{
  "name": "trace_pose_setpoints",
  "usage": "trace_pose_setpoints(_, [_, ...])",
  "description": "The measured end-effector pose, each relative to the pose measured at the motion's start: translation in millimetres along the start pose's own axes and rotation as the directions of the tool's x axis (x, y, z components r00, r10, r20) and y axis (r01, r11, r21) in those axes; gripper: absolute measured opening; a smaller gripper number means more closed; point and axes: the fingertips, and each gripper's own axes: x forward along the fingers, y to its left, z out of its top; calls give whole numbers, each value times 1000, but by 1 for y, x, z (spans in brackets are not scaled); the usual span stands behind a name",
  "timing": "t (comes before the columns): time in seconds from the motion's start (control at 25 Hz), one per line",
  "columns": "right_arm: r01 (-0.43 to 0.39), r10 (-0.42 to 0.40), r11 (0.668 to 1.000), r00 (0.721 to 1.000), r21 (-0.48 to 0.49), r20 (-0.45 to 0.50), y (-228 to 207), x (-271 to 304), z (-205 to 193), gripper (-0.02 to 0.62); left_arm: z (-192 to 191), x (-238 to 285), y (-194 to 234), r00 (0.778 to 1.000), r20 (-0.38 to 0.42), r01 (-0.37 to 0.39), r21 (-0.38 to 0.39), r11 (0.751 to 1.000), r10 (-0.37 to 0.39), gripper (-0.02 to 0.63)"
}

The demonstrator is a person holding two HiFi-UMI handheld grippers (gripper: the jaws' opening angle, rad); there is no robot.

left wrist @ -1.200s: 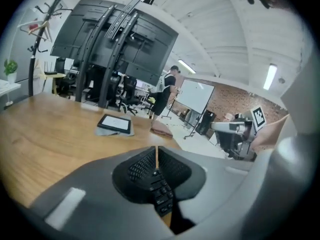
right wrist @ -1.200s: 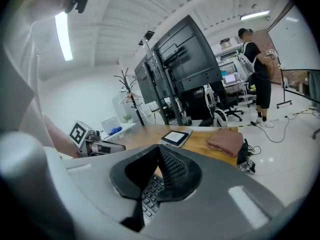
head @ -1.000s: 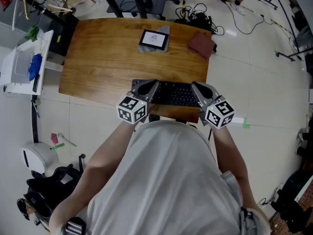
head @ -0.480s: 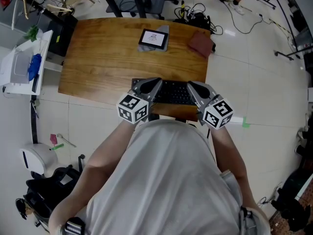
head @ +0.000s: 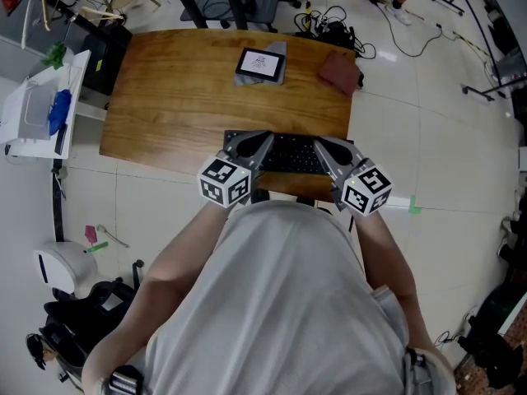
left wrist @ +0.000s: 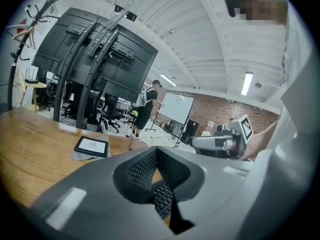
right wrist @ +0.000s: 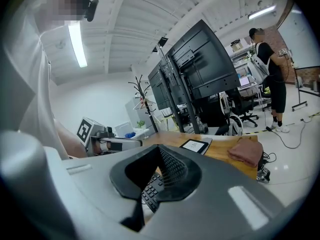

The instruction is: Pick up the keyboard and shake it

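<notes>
Wooden table (head: 181, 89) in a cluttered lab. The keyboard (head: 292, 156) lies along its near edge and has barely shifted in the last second. The left gripper (head: 257, 145) and right gripper (head: 325, 148) sit over its two ends, jaws fully closed with nothing pinched between them. The right one has crept slightly inward. No lift shows, so probably bracing the ends.

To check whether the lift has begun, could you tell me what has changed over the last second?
The right tool edged slightly leftward over the right end of the keyboard. Nothing was gripped or released: both tools' jaws are shut. The left tool, keyboard, tablet and cloth stayed put.
</notes>
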Motion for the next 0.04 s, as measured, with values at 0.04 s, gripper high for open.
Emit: trace_pose_setpoints(0.04, [0, 0, 1000, 1000, 1, -2, 0, 0, -1, 0, -1, -1, 0, 1000, -1, 1, -1, 1000, -1, 0])
